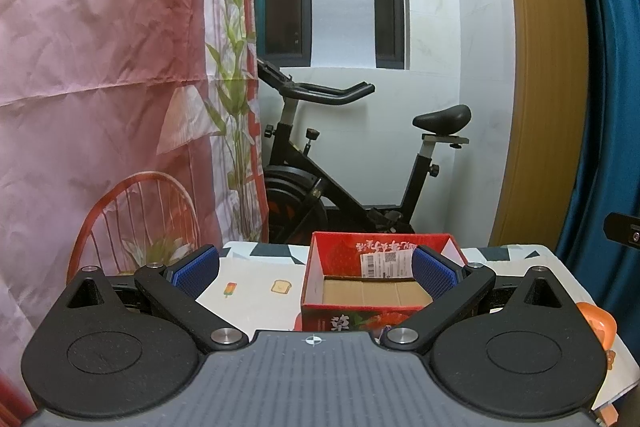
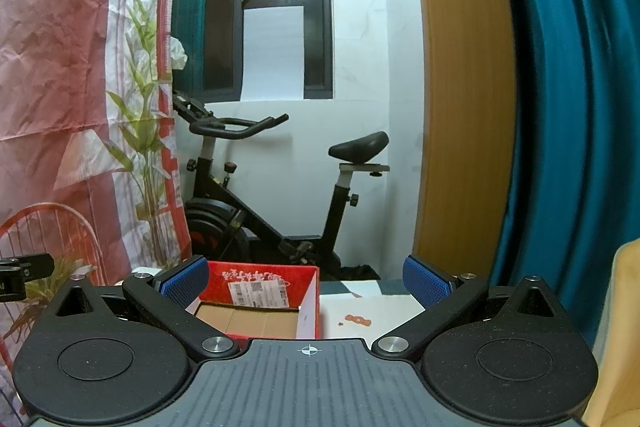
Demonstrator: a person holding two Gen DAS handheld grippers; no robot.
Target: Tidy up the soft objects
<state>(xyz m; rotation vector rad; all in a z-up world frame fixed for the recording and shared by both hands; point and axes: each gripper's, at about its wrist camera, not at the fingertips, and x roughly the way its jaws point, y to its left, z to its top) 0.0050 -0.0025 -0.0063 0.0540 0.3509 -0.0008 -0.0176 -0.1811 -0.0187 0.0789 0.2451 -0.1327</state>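
A red cardboard box (image 1: 360, 319) with a strawberry print stands open on the table, its brown floor bare. My left gripper (image 1: 316, 269) is open above the table's near side, its blue pads (image 1: 194, 273) spread wide, the right pad overlapping the box's right wall. An orange soft object (image 1: 598, 323) lies at the table's right edge. In the right wrist view the same box (image 2: 260, 283) sits between centre and left. My right gripper (image 2: 306, 281) is open and holds nothing. A yellow soft shape (image 2: 624, 327) fills the lower right corner.
The table (image 1: 256, 307) has a white cloth with small food prints. Behind it stand a black exercise bike (image 1: 320, 163), a pink printed backdrop (image 1: 100, 67) and a teal curtain (image 2: 568, 87). Small orange bits (image 2: 358, 319) lie on the cloth right of the box.
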